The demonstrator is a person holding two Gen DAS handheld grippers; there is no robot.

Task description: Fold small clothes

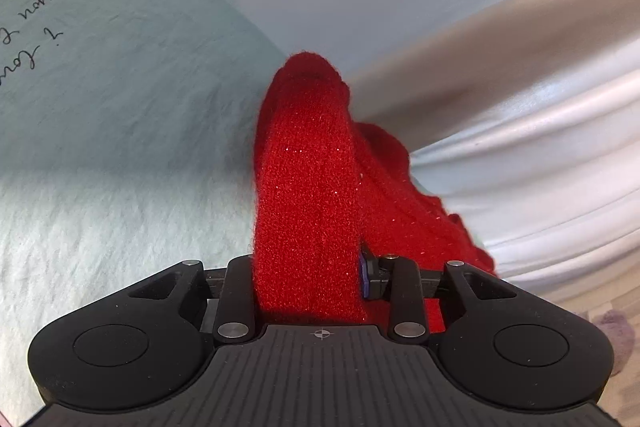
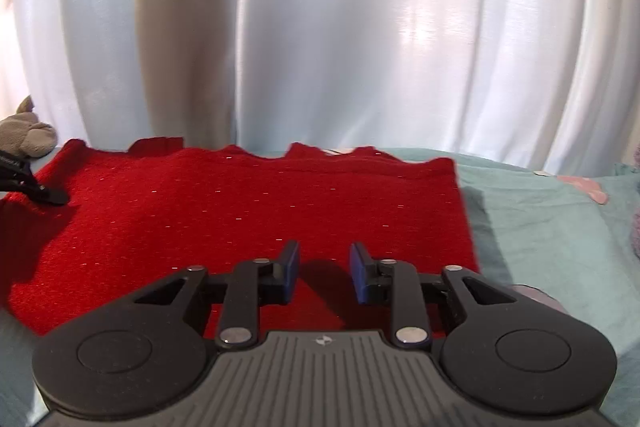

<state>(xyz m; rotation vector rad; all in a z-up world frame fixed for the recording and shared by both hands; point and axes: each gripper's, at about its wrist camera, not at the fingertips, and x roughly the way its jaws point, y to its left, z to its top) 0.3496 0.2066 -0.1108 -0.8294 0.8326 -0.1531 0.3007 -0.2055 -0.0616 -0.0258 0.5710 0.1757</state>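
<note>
Left gripper (image 1: 308, 275) jaws clench a raised fold of the red knit garment (image 2: 256, 223); right gripper (image 2: 324, 275) hovers released above its near edge, bare bedsheet (image 2: 540, 227) right of the garment.

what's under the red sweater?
The red sweater lies on a pale green sheet, which shows around its right and near edges. Whatever is directly beneath the knit is covered. The left gripper pinches one edge; the right gripper hovers open above it.
</note>
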